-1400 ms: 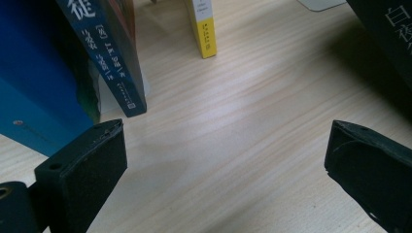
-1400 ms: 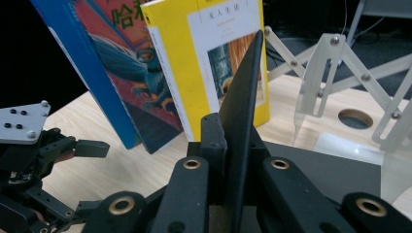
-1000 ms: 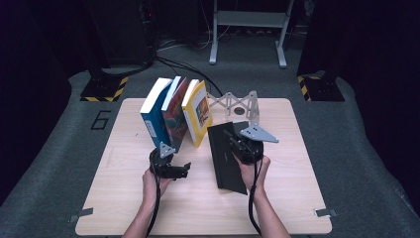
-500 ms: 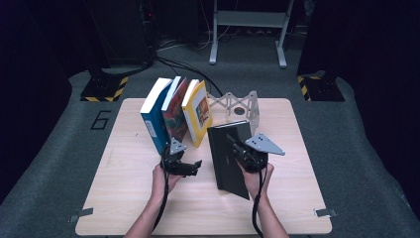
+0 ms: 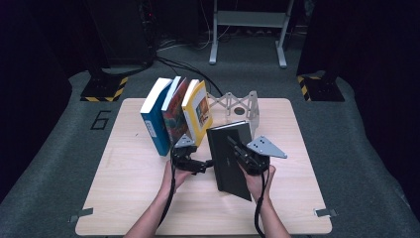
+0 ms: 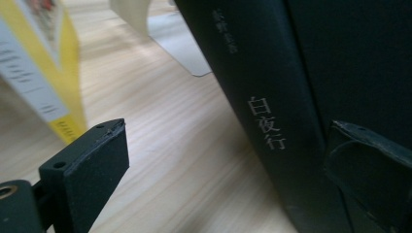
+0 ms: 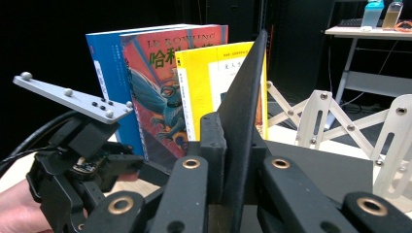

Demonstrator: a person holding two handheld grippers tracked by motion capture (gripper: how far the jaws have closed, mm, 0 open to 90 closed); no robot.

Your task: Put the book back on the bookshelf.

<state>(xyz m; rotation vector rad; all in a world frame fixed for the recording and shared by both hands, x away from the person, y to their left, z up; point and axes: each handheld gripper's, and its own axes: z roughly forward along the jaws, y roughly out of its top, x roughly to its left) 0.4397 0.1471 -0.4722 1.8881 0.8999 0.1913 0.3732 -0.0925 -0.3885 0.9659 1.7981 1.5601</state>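
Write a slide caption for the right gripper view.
Right gripper clamps a black book's cover, facing three upright books and the left gripper.

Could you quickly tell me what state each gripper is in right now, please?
Left gripper: open, jaws either side of the black book's spine.
Right gripper: closed on the black book's cover.

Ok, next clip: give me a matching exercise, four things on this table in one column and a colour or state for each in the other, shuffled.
Things:
1. black book
2. yellow book
3. left gripper
4. blue book

States:
a. leftmost of the leaning row
b. jaws open, one on either side of the spine
c. clamped by its cover in the right gripper
d. nearest the white folding rack

Pairs: 1-c, 2-d, 3-b, 4-a
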